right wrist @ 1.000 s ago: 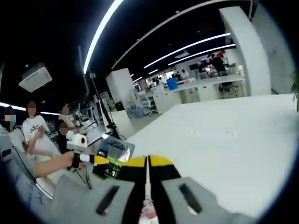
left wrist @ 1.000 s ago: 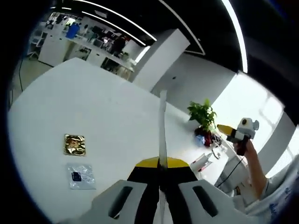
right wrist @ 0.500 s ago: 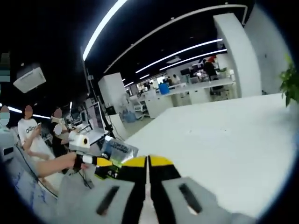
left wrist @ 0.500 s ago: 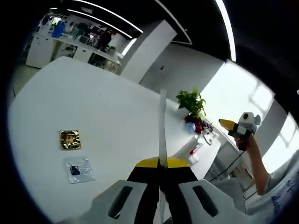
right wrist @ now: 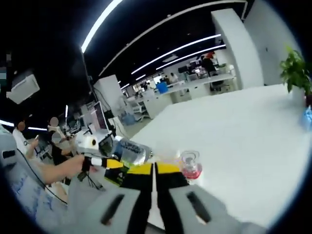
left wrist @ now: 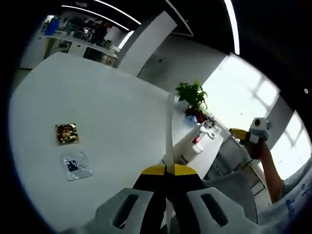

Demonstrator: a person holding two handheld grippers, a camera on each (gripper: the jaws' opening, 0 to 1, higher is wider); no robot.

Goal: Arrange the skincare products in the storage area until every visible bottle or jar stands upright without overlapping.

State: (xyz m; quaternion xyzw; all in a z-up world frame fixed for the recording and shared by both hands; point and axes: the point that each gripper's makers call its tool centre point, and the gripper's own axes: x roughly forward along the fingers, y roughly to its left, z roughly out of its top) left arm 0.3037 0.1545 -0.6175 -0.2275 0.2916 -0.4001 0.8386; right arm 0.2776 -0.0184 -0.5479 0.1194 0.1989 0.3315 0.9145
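Newly beside right claw [right wrist: 155, 168]: bottle [right wrist: 189, 165]

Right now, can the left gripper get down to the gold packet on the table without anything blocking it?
Probably yes. In the left gripper view the gold packet lies flat on bare white table, with only the clear packet beside it, apart. The left gripper has its jaws shut, so it must open first.

blurred: far desks [left wrist: 73, 36] | too small: items beside plant [left wrist: 191, 95]
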